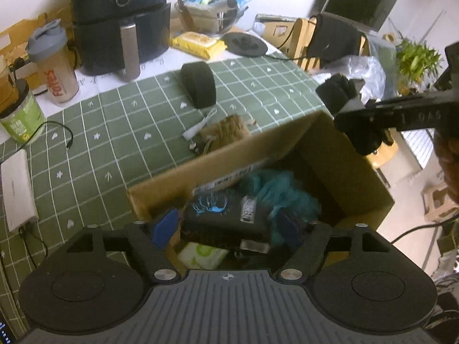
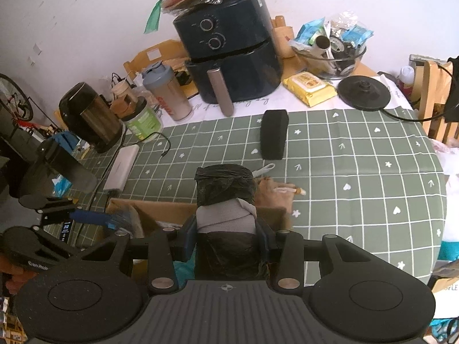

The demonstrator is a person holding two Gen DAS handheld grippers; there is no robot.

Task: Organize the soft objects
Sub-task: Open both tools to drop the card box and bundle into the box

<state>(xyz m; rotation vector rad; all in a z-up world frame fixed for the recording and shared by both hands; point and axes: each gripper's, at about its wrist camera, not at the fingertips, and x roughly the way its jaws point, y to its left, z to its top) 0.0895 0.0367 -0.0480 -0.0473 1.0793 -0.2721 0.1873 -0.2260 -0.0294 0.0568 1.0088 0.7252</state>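
1. right wrist view: right gripper (image 2: 226,243) is clamped on a black-wrapped roll (image 2: 225,189), above the cardboard box (image 2: 160,209) near its rim.
2. left gripper (image 1: 226,229) is spread wide with nothing held, over the box.
3. risk: released here, the roll could catch the rim and tumble onto the tablecloth (image 2: 358,172).

White wall (image 2: 100,14) behind table with green grid cloth (image 2: 358,154), wooden chair (image 2: 436,91) at right

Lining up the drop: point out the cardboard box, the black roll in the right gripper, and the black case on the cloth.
cardboard box (image 1: 229,149): left wrist view, far wall.
black roll (image 2: 225,186): right wrist view, top end.
black case (image 2: 274,137): right wrist view, middle of lid.
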